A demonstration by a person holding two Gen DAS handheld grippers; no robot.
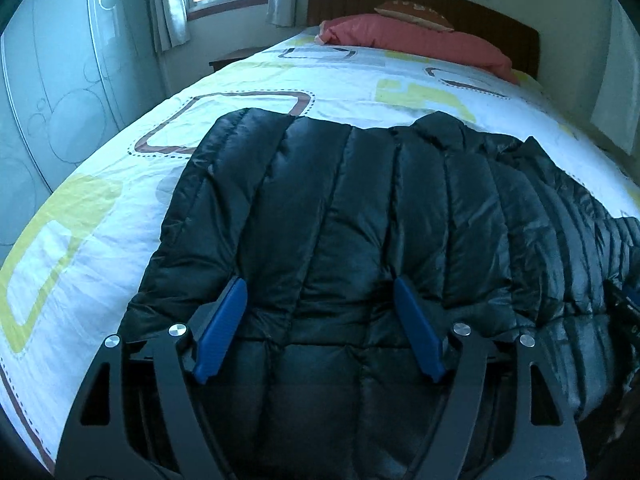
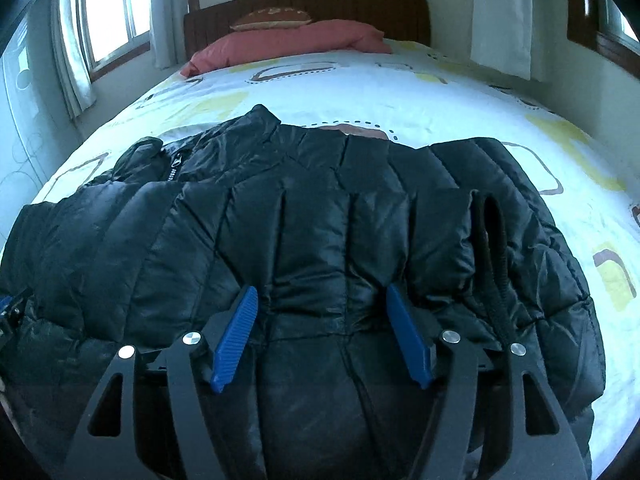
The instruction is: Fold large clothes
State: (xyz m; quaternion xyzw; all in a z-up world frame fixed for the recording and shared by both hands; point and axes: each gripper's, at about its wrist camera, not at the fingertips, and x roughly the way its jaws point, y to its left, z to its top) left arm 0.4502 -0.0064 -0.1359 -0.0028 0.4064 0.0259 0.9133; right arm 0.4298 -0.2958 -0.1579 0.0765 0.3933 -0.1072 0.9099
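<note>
You have a black quilted puffer jacket (image 1: pixel 360 208) lying across the near part of the bed (image 1: pixel 100 216), its shiny padded panels running away from you and its collar (image 2: pixel 264 118) pointing toward the headboard (image 2: pixel 312 4). In the right wrist view the zipper (image 2: pixel 174 168) shows near the collar, and a ribbed cuff (image 2: pixel 494 248) lies on top of the jacket toward the bed's right edge.

Your left gripper (image 1: pixel 318 320) stands released, blue pads (image 1: pixel 222 328) spread wide over a puffed panel, with fabric bulging between them but not pinched. Your right gripper (image 2: pixel 320 328) is likewise spread, its pads (image 2: pixel 236 340) on either side of a padded fold without clamping it.

Beyond the collar the patterned bedspread lies bare up to the red pillow (image 1: pixel 416 42) at the headboard. Bare bedspread also shows along the left edge in the left wrist view and along the right edge in the right wrist view.
</note>
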